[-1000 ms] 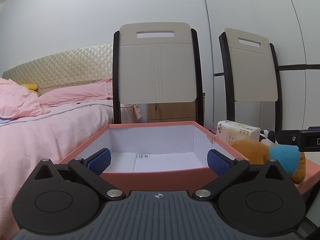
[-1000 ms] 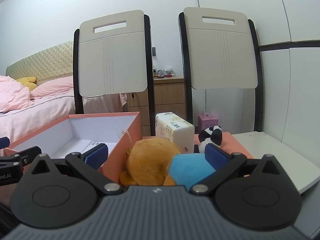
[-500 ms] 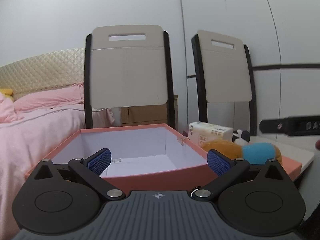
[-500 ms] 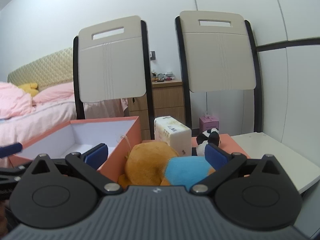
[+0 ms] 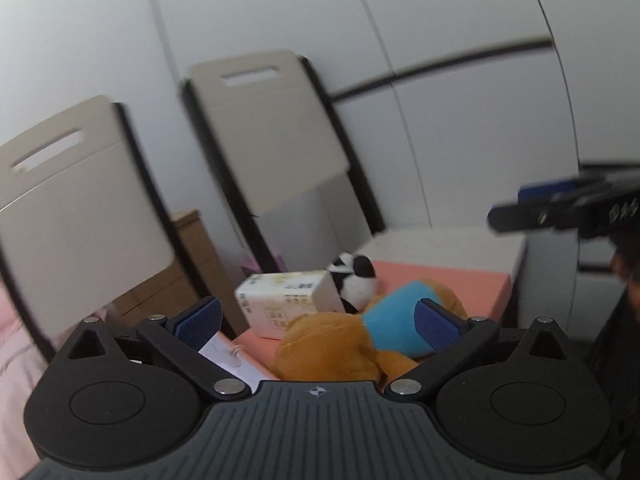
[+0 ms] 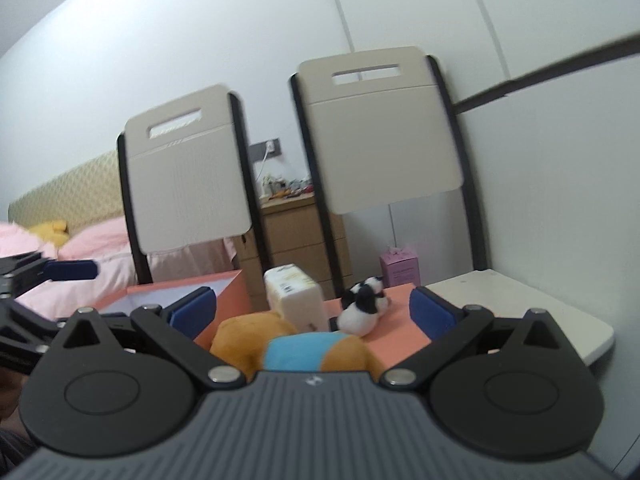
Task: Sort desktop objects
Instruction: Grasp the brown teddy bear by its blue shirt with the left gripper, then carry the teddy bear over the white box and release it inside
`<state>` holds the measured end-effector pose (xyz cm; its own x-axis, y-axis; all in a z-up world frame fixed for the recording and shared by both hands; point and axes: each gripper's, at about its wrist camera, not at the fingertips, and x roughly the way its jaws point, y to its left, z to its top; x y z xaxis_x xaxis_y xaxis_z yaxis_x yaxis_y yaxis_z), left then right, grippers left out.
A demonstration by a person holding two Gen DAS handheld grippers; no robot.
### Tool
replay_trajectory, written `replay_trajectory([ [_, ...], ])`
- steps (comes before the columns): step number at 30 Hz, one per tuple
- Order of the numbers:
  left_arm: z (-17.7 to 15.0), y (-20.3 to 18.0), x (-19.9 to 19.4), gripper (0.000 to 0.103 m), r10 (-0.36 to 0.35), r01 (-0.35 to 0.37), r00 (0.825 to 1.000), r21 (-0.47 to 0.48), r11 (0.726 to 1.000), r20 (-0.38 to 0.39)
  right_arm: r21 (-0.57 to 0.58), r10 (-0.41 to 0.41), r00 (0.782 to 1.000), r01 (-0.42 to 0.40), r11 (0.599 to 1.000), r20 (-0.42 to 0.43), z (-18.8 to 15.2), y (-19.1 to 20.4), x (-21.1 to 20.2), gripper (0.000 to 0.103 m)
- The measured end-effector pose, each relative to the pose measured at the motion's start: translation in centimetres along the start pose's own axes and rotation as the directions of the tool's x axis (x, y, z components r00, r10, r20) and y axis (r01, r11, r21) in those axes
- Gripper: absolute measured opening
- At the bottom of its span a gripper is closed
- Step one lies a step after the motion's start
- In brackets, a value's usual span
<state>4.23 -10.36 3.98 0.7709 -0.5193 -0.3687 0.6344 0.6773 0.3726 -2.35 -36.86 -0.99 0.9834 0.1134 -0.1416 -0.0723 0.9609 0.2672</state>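
Note:
A brown plush bear in a blue shirt (image 5: 360,340) lies on the salmon lid (image 5: 452,280), close in front of my open, empty left gripper (image 5: 316,320). Behind it are a white tissue pack (image 5: 288,300) and a small panda plush (image 5: 356,280). My right gripper (image 6: 312,312) is open and empty, just above the bear (image 6: 292,348), with the tissue pack (image 6: 296,300) and panda (image 6: 360,312) beyond. The open salmon box (image 6: 224,284) stands to the left. Each gripper shows at the edge of the other's view.
Two folding chairs (image 6: 380,128) lean on the white wall behind the table. A wooden nightstand (image 6: 304,232) and a small pink box (image 6: 400,268) sit between them. A pink bed (image 6: 60,256) lies left. The white tabletop (image 6: 520,304) extends right.
My left gripper has swung right, from facing the open box to facing the bear, tissue pack and panda. My right gripper has tilted and moved closer over the bear.

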Motion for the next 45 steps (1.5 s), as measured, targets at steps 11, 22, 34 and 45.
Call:
replay_trajectory([
  [11, 0.7, -2.9, 11.8, 0.1, -0.144, 0.278, 0.933, 0.405, 0.871, -0.33, 0.103, -0.011, 1.0, 0.008, 0.995, 0.029, 0.3, -4.8, -2.8, 0.103],
  [22, 0.1, -5.7, 17.2, 0.095, -0.229, 0.433, 0.867, 0.441, 0.786, -0.443, 0.132, -0.033, 0.999, 0.033, 0.991, -0.002, 0.1, -5.8, -2.1, 0.103],
  [34, 2.9, -3.7, 13.8, 0.062, -0.128, 0.239, 0.906, 0.237, 0.942, -0.404, 0.234, -0.047, 0.999, 0.049, 0.971, -0.014, -0.1, -5.2, -0.2, 0.103],
  [45, 7.5, 10.5, 2.7, 0.062, 0.07, -0.148, 0.95, -0.24, 0.959, -0.303, 0.156, 0.013, 0.999, -0.006, 0.988, -0.046, -0.6, -0.8, 1.8, 0.103],
])
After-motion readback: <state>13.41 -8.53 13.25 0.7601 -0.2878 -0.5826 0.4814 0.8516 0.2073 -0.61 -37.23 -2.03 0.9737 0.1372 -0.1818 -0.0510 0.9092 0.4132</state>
